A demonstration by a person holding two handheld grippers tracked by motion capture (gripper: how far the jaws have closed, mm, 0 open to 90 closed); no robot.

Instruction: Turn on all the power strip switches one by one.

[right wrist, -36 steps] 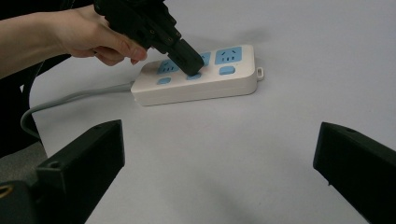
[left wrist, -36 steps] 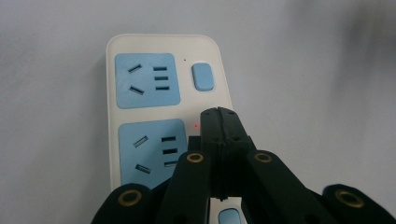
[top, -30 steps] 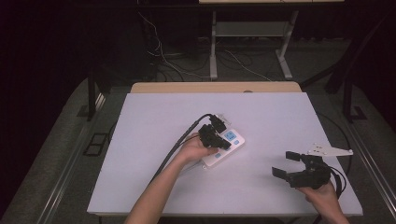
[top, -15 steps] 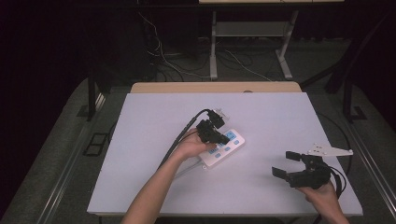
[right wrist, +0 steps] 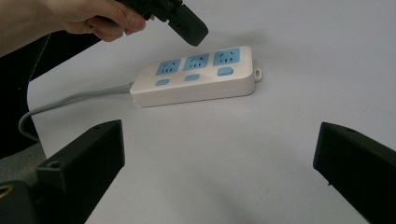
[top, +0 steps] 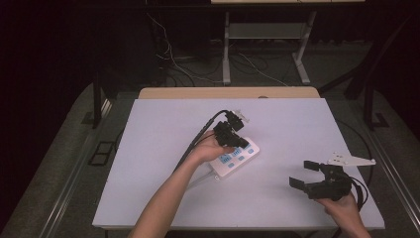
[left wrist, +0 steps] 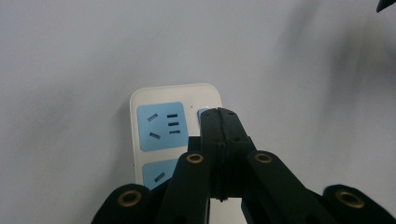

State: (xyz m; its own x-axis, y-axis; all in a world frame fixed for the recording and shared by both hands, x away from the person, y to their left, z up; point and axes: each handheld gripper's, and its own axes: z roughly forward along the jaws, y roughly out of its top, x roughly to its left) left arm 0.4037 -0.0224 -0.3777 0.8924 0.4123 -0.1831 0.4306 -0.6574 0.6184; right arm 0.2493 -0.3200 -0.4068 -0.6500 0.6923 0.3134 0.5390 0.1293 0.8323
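Because its jaws are pressed flat together with nothing between them, the left gripper [left wrist: 219, 116] works as a single blunt tip rather than a clamp, which suits poking a switch better than grasping. It hangs just above the white power strip [top: 236, 157], which lies near the middle of the table [top: 163, 129], slightly right of centre, its grey cable [right wrist: 70, 100] trailing toward the near left. In the left gripper view the closed tip sits over the far end of the strip, covering a small blue button [left wrist: 201, 113] beside the blue socket face [left wrist: 161, 126]; whether it touches the button cannot be told, though the right gripper view shows the tip a little above the strip. The aim, as I judge it, is to press one of the switches. The right gripper [top: 302, 174] rests at the near right of the table, well apart from the strip, its jaws spread wide and empty, probably parked clear so that it does not crowd the pressing hand.
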